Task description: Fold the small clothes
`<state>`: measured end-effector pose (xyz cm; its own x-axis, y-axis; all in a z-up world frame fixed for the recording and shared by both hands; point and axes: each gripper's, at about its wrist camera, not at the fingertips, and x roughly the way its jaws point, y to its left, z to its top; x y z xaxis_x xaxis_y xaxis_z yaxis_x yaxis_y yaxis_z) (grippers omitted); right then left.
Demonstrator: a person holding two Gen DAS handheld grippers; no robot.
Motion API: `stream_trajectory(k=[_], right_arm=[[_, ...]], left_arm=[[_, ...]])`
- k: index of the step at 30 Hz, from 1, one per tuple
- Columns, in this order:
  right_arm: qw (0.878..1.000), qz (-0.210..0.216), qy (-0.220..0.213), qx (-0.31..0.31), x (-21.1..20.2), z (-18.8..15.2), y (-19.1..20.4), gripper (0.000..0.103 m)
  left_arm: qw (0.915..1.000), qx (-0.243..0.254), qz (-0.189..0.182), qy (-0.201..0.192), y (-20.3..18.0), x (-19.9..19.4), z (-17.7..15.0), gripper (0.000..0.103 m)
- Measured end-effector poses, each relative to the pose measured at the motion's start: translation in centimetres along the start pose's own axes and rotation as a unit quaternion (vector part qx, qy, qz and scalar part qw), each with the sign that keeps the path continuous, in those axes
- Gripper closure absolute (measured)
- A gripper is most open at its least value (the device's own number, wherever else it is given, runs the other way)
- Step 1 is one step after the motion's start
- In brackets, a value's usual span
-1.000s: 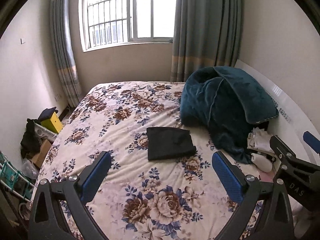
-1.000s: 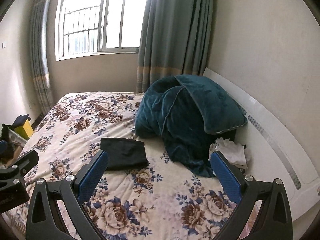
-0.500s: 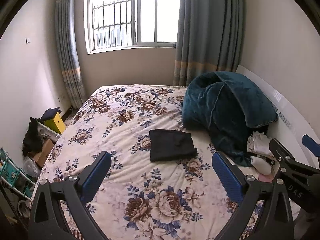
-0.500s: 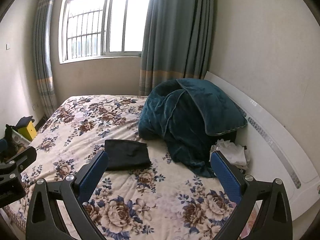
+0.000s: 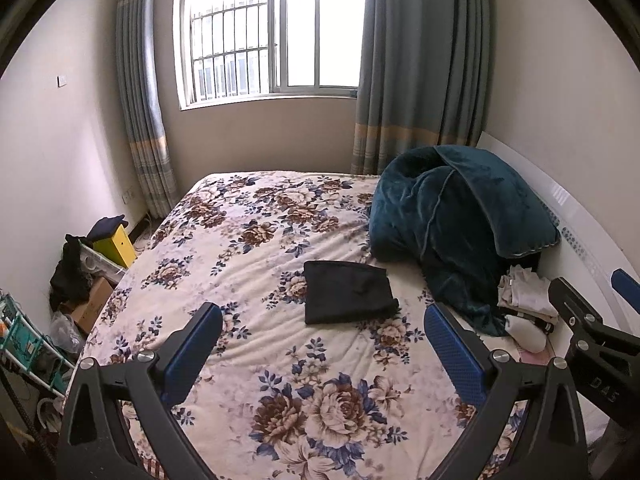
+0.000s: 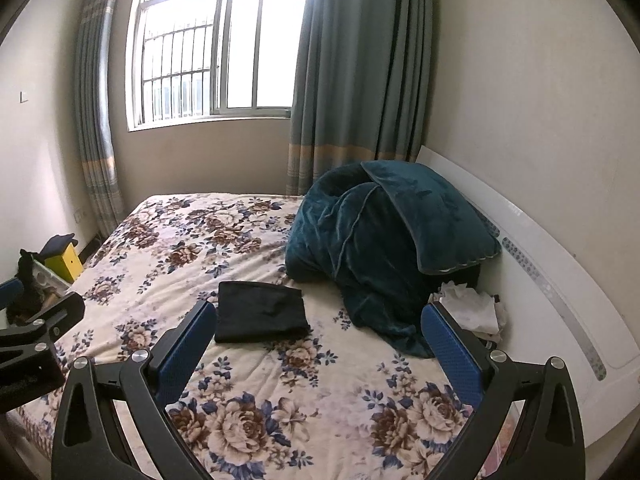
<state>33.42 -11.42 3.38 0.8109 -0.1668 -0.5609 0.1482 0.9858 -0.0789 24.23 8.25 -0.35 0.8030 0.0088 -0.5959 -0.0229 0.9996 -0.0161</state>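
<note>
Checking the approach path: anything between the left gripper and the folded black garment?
Nothing: only bare floral bedspread lies between the open left gripper and the folded black garment, clearest in the left wrist view.

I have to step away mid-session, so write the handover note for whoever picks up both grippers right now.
Left gripper: open, empty, held above the floral bed.
Right gripper: open, empty, also above the bed.
Black garment: folded into a flat rectangle, lying mid-bed beside the teal blanket; nothing touches it.
Pale clothes: heaped, unfolded, by the headboard, below the blanket.
Done: the black piece looks finished.
Left: probably the pale heap, one piece at a time.
</note>
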Motion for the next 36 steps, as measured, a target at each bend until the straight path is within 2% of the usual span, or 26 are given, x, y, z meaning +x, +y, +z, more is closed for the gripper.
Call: stream_trajectory(k=[36], right_arm=[[1.000, 0.017, -0.012, -0.004, -0.5, -0.2, 1.0, 0.000]], left_arm=[[0.9998, -0.009, 0.018, -0.009, 0.3, -1.5, 0.6, 0.000]])
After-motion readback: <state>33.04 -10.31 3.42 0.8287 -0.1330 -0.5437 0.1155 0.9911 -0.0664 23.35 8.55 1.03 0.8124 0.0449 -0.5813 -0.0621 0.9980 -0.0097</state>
